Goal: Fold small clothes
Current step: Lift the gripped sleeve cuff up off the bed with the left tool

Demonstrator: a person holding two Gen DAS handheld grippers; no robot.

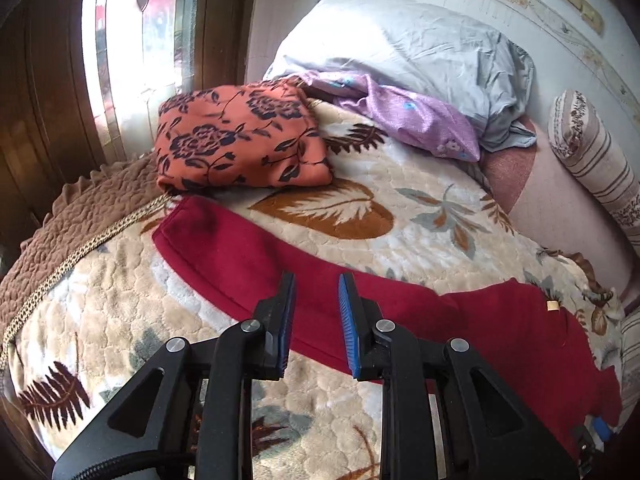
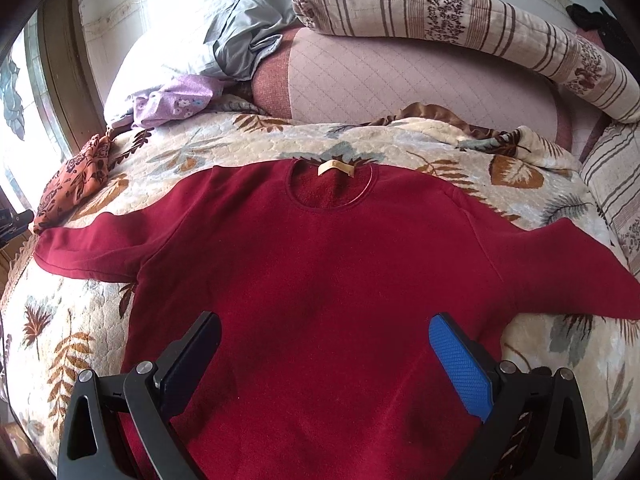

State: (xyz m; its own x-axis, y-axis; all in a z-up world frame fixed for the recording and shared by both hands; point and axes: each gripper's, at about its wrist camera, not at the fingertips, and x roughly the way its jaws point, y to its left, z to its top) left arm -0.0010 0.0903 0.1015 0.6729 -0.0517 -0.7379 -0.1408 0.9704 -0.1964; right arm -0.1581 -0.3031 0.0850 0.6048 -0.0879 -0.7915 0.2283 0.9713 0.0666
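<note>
Above the dark red long-sleeved fleece sweater (image 2: 320, 280), which lies spread flat on the cream leaf-patterned quilted blanket (image 2: 100, 320), the right gripper (image 2: 325, 340) hovers with jaws spread wide, nothing between them, framing the sweater's chest below its round neckline. Over the sweater's outstretched sleeve (image 1: 248, 248), the left gripper (image 1: 316, 292) hangs with blue-padded jaws drawn to a narrow gap, holding nothing. Beyond that sleeve's cuff rests a folded orange cloth with dark flowers (image 1: 240, 136). Behind the sweater's collar lie a grey pillow (image 1: 400, 48), a lilac flowered cloth (image 1: 420, 120) and a striped bolster (image 2: 460, 24).
</note>
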